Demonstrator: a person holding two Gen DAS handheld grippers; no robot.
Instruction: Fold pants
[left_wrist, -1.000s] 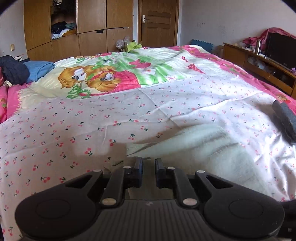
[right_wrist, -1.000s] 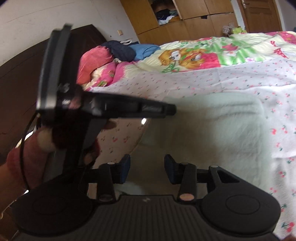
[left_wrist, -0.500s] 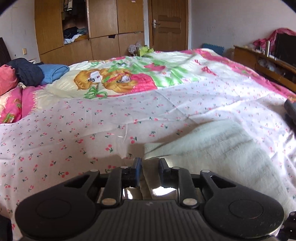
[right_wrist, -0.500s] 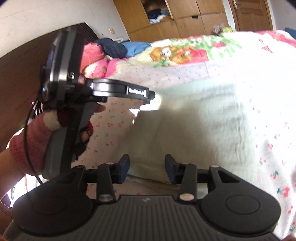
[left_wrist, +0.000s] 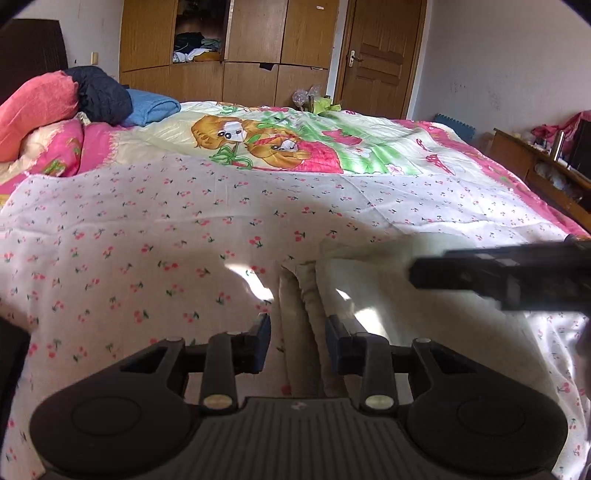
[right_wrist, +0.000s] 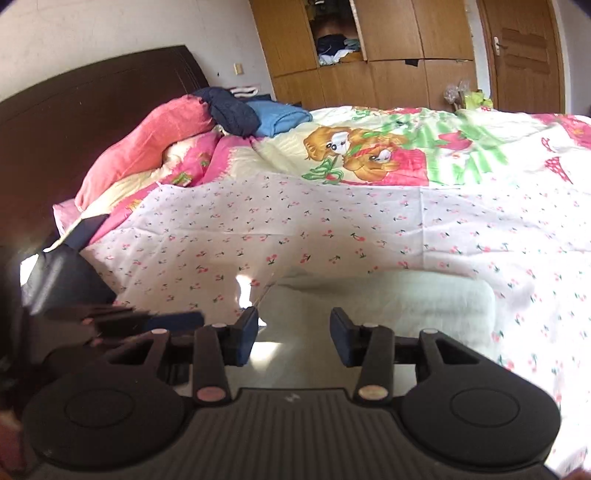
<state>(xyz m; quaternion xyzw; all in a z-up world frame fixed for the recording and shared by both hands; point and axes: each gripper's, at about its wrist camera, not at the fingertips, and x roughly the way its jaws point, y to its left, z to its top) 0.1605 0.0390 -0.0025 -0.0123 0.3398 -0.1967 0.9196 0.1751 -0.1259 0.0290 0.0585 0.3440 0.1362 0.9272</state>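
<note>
The pale cream-green pants (left_wrist: 388, 295) lie folded in a thick block on the cherry-print sheet (left_wrist: 129, 240). My left gripper (left_wrist: 297, 328) straddles their folded left edge. Its jaws are opening, and the layered fold stands between them with a gap at the left pad. In the right wrist view the pants (right_wrist: 406, 295) lie just ahead of and under my right gripper (right_wrist: 293, 321), which hovers open with nothing held. The right gripper's fingers (left_wrist: 498, 277) reach in from the right over the pants. The left gripper's fingers (right_wrist: 173, 319) show blurred at the lower left.
A cartoon-print quilt (left_wrist: 295, 147) covers the far half of the bed. A red pillow (left_wrist: 33, 107), a dark garment (left_wrist: 99, 92) and blue cloth (left_wrist: 151, 109) pile by the dark headboard (right_wrist: 74, 110). Wooden wardrobe (left_wrist: 240, 37) behind; low cabinet (left_wrist: 535, 166) at right.
My left gripper's jaws have spread apart from the pants' edge that they pinched. The right gripper has lifted back from the cloth. The left gripper now sits low beside it.
</note>
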